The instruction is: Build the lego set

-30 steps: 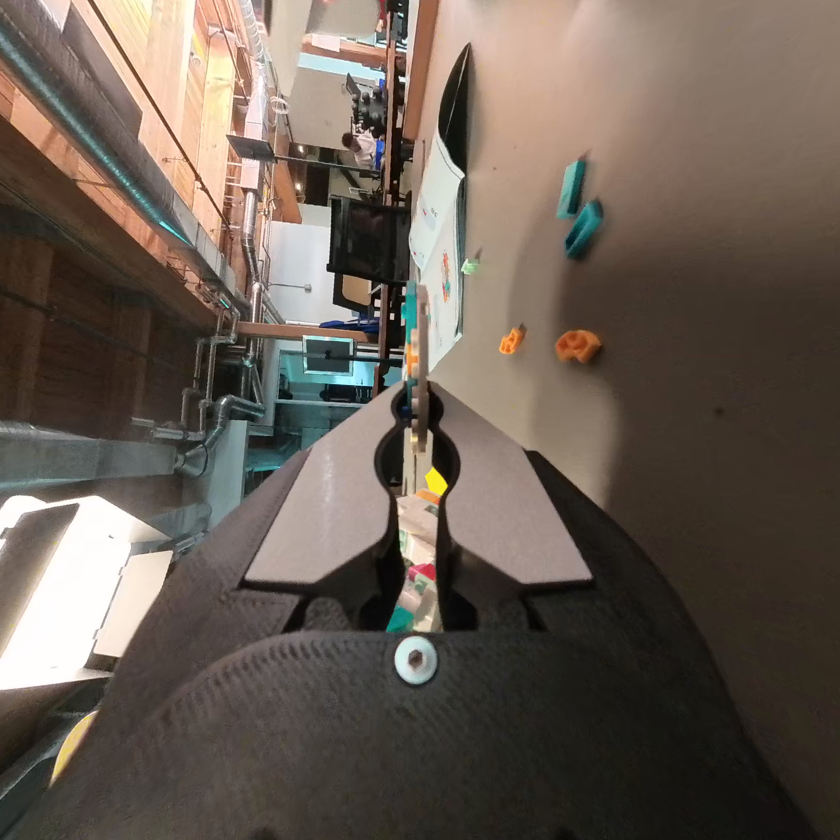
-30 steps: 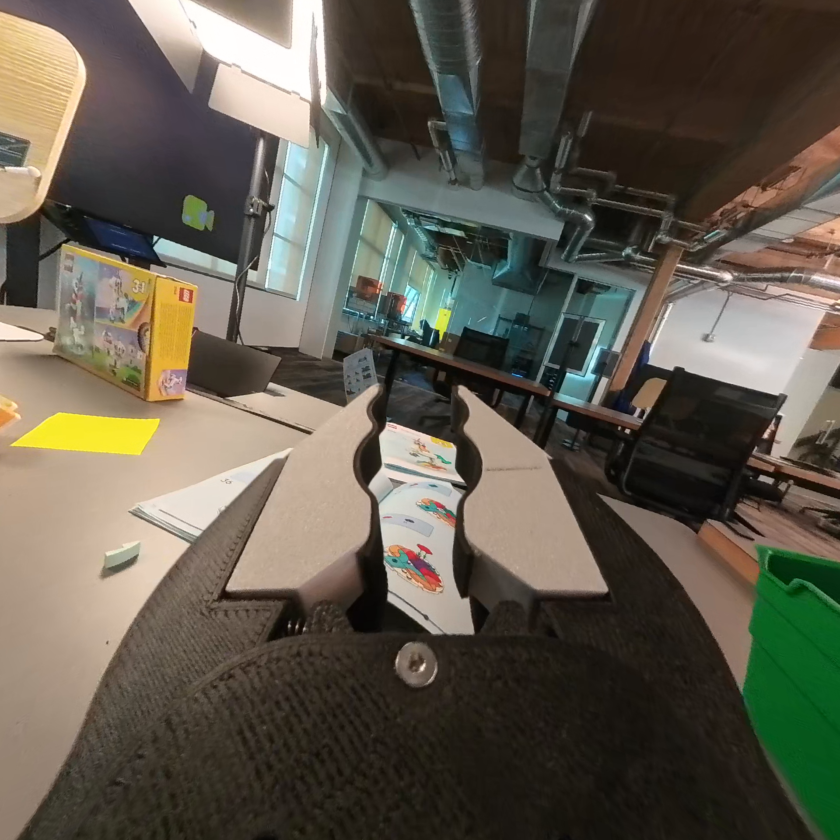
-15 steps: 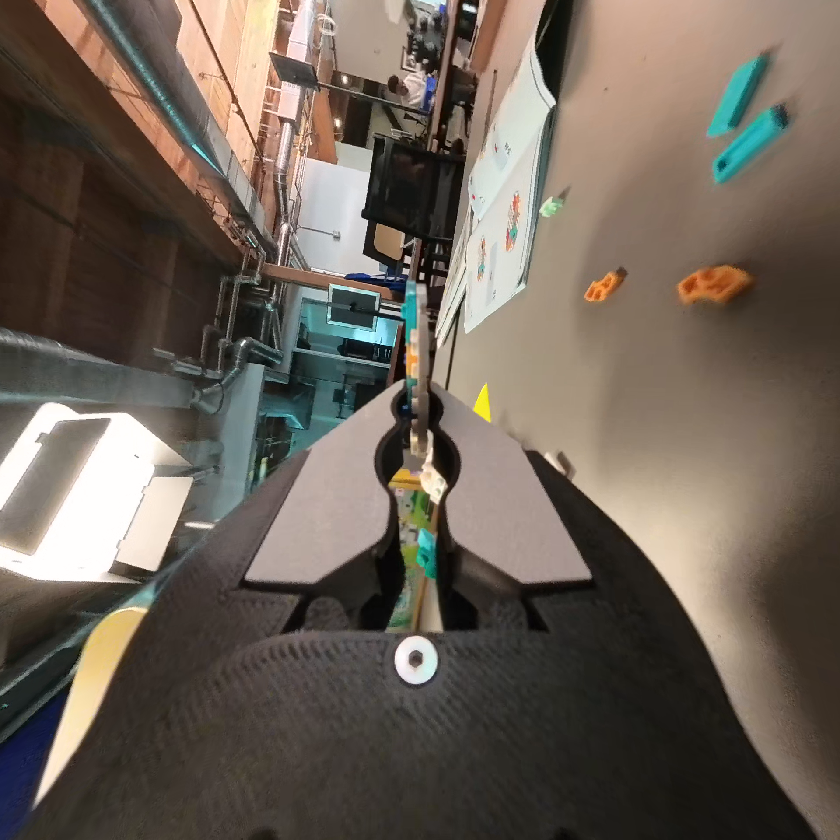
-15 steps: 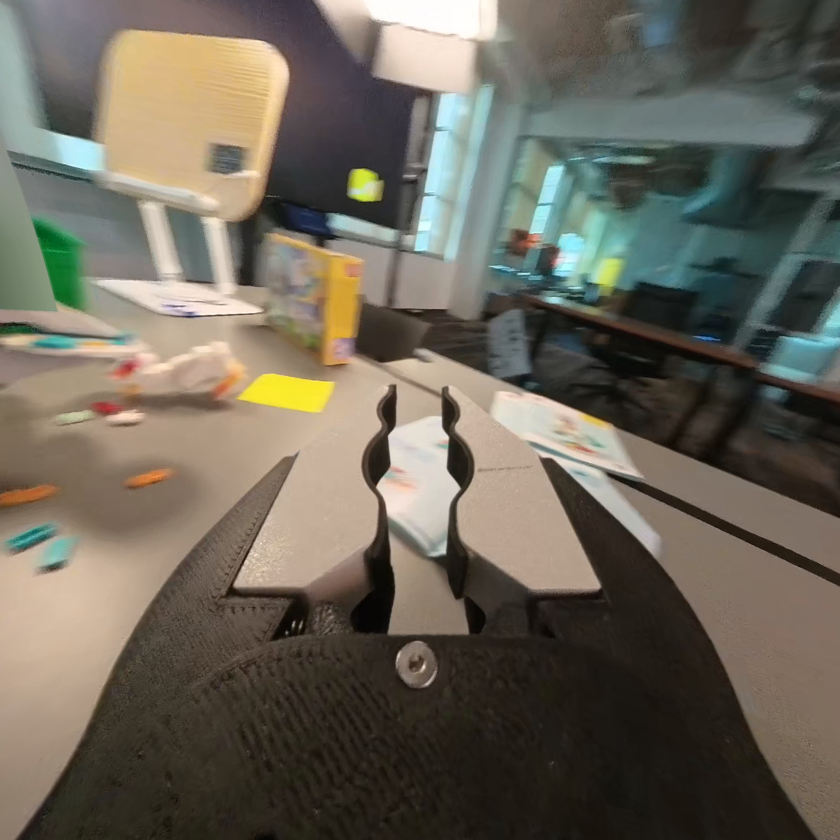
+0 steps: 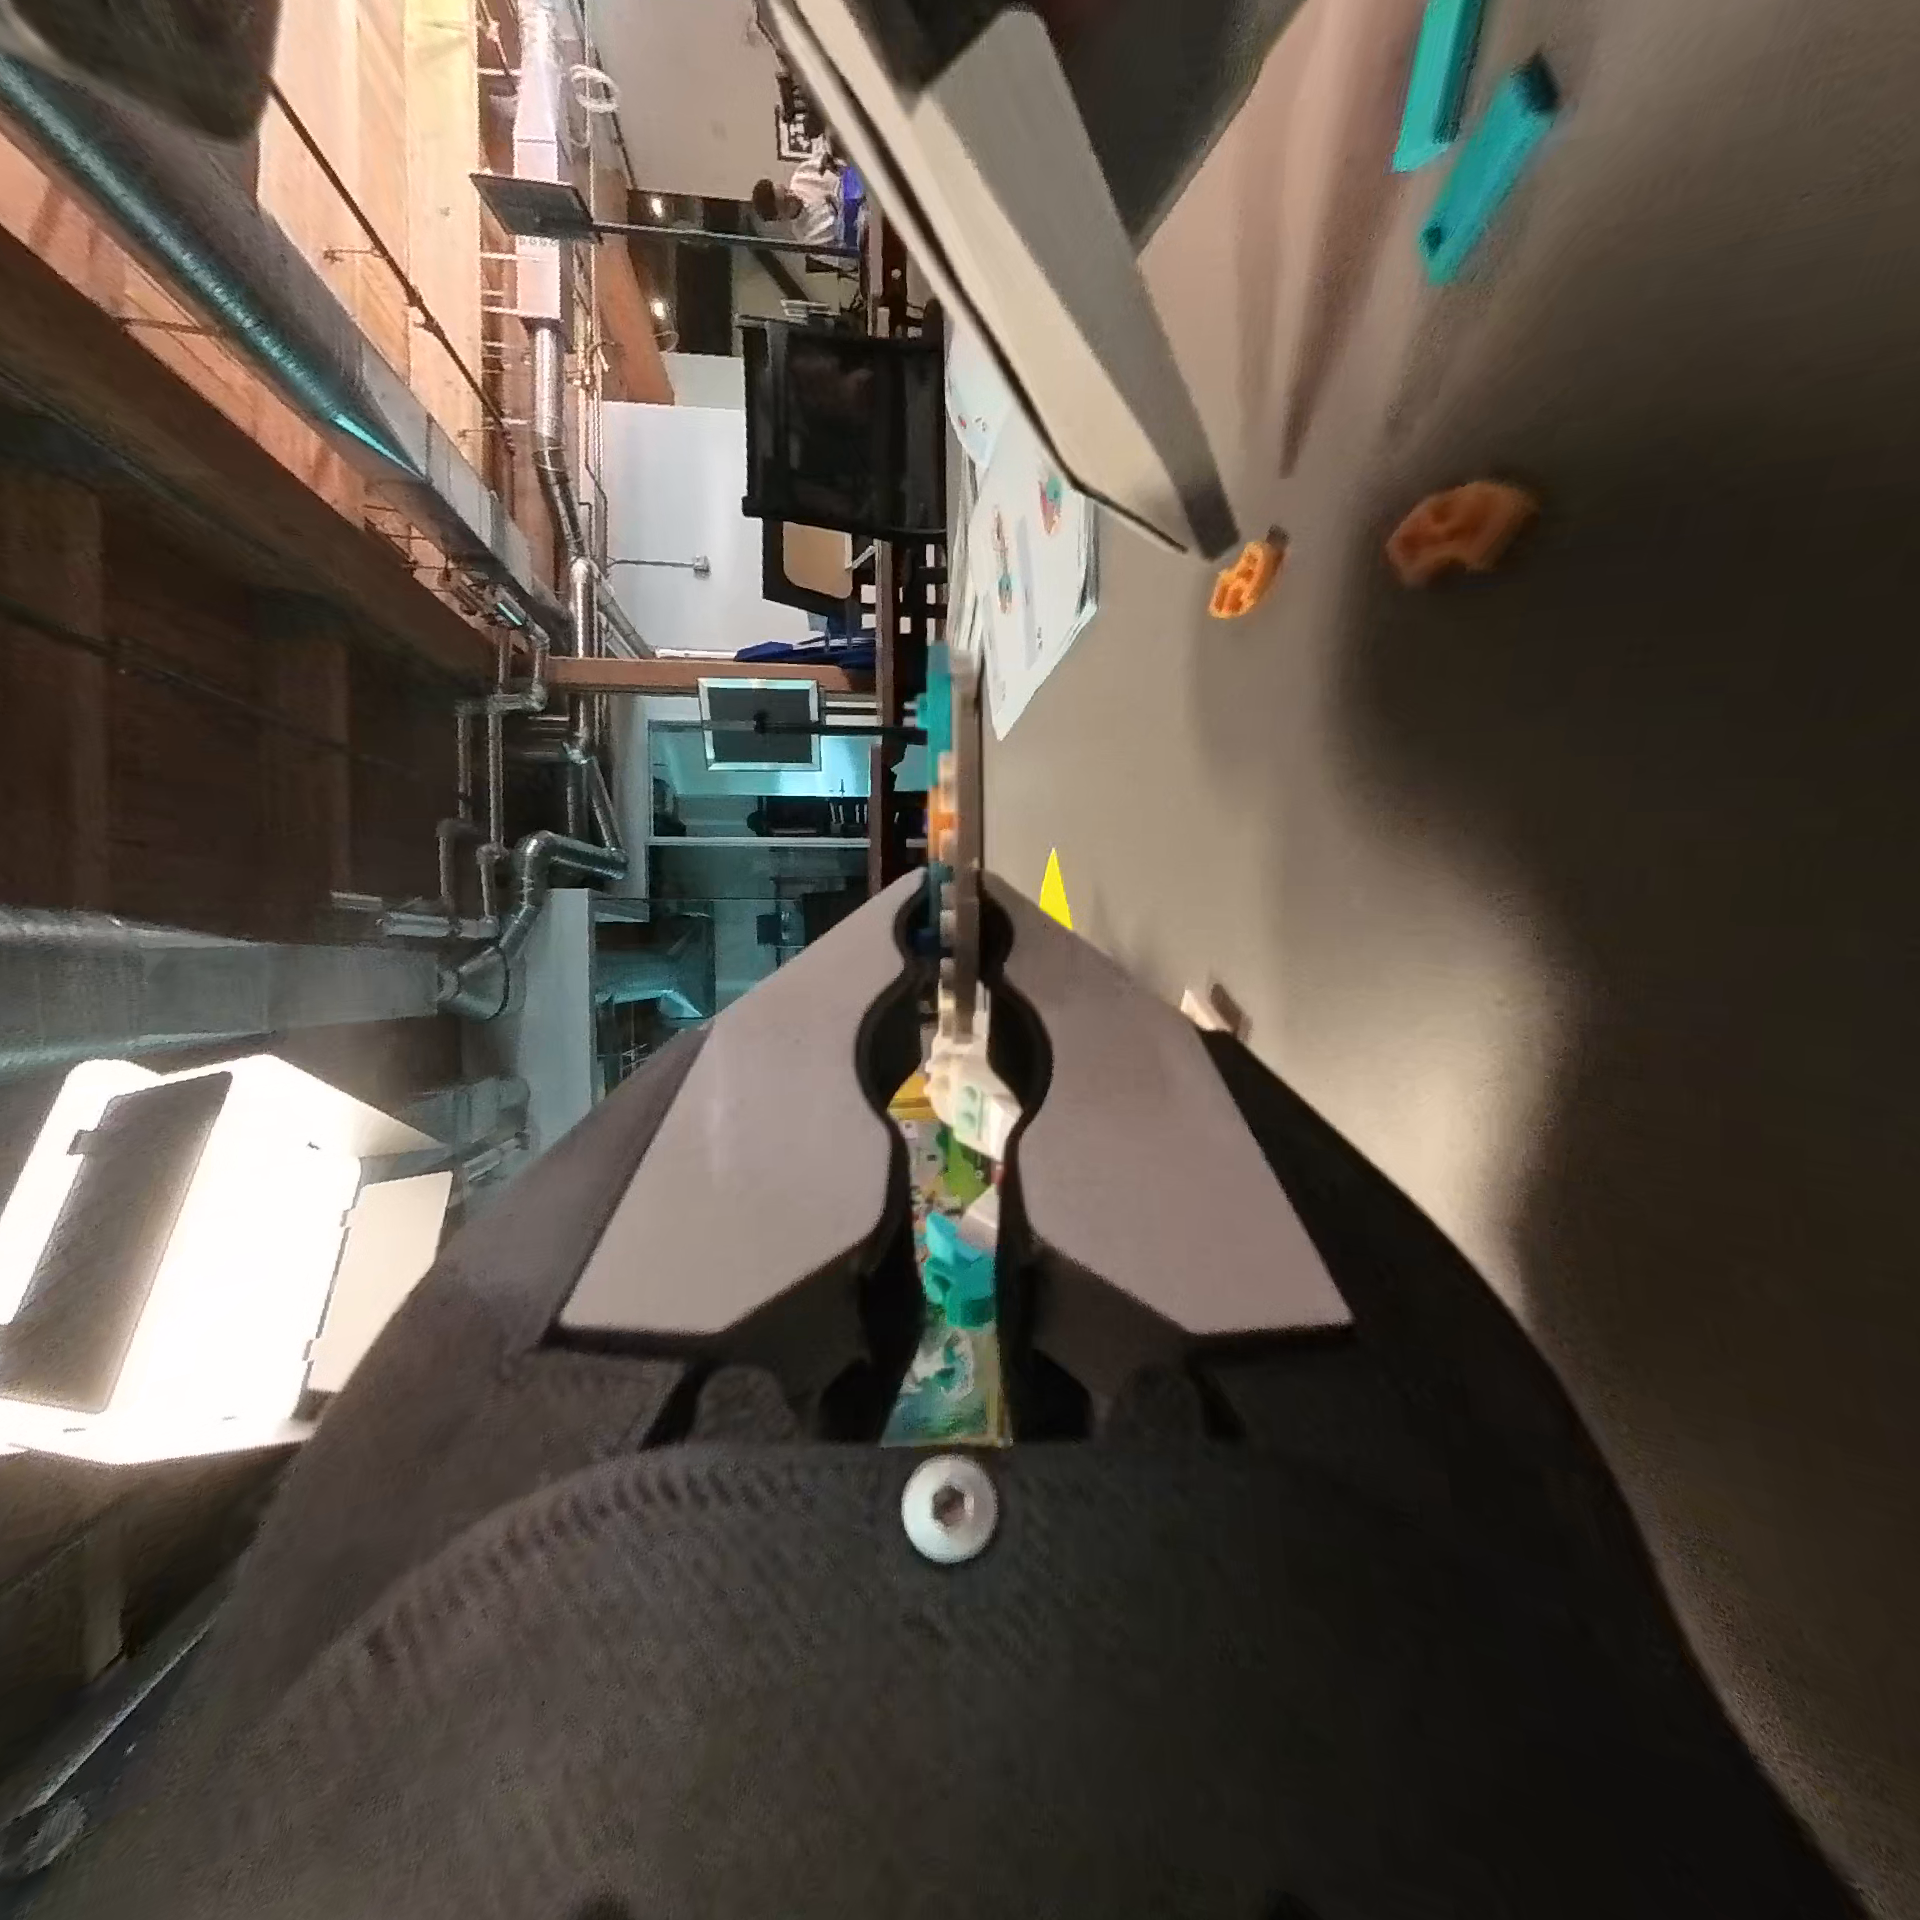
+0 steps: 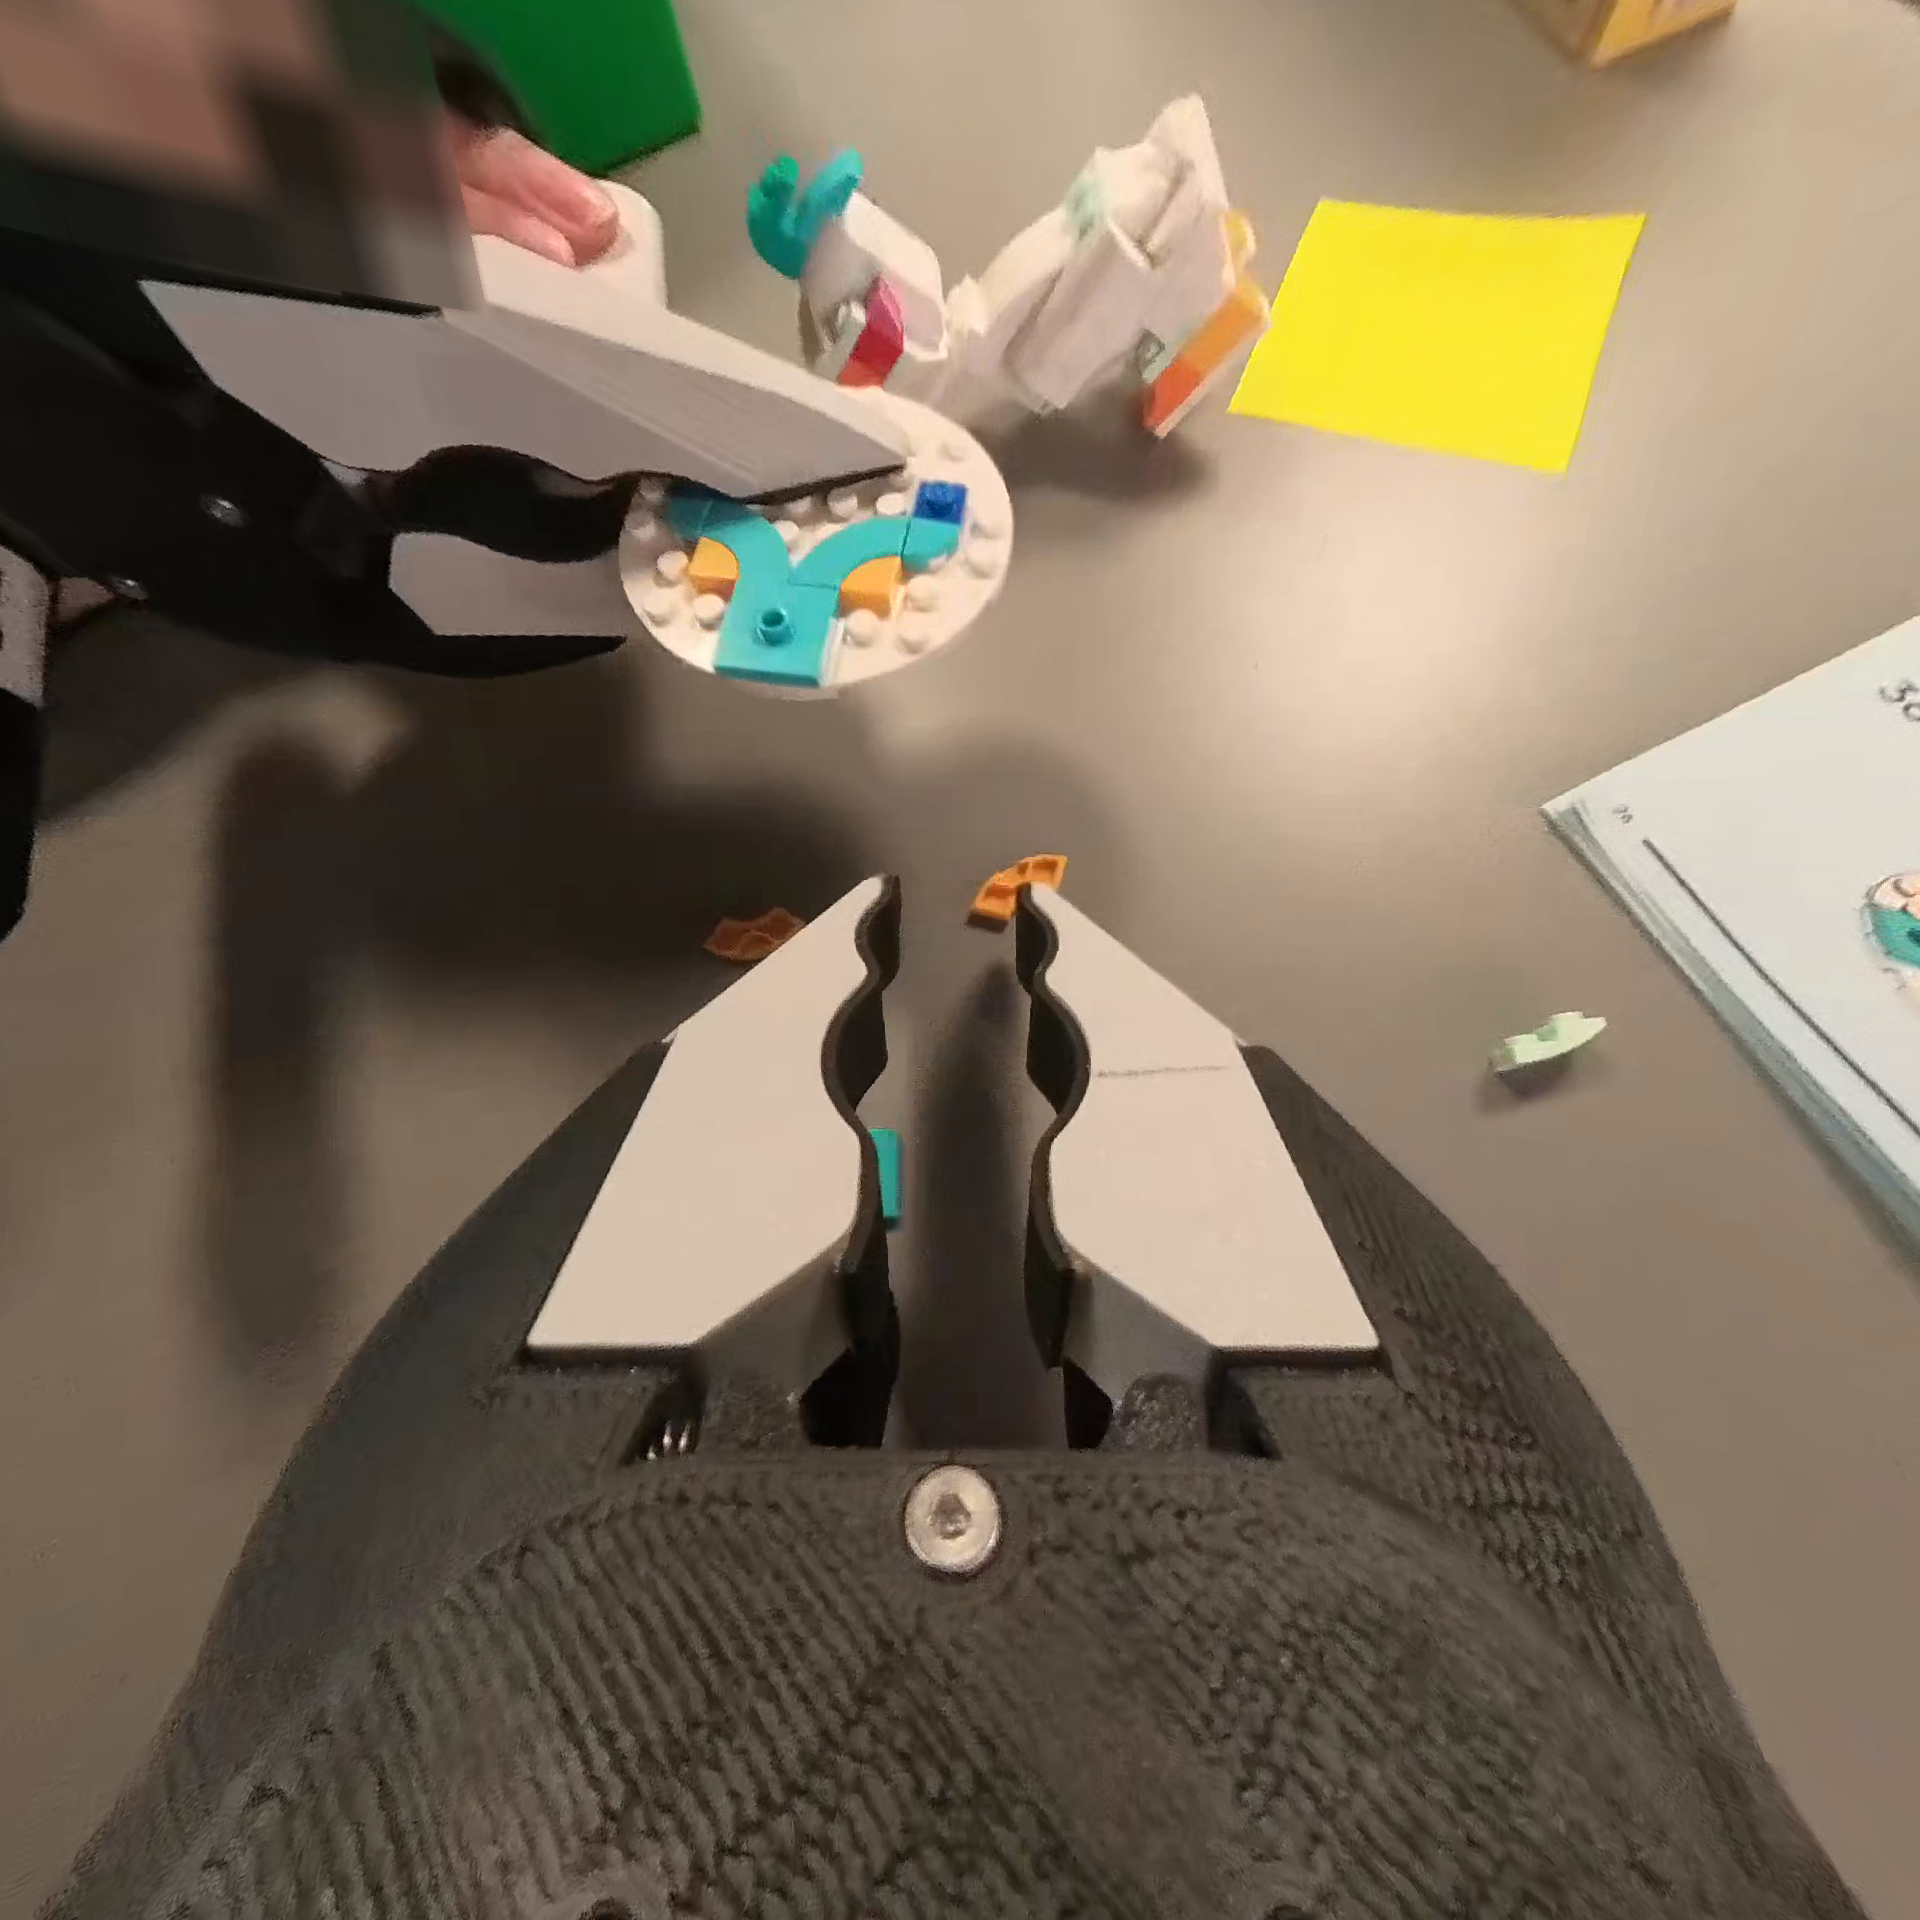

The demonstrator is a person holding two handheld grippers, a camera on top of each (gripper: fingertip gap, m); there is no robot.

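Now left claw (image 6: pixel 623 551) clamping round plate (image 6: pixel 821 561), edge-on.

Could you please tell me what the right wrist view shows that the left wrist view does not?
Only the right wrist view shows the studded face of the round white plate with its teal and orange tiles, the partly built white model, the green bin and the open right gripper above the table. Only the left wrist view shows the ceiling pipes and a dark chair. Both show the plate clamped in the left gripper, two loose orange pieces, the yellow note and the booklet.
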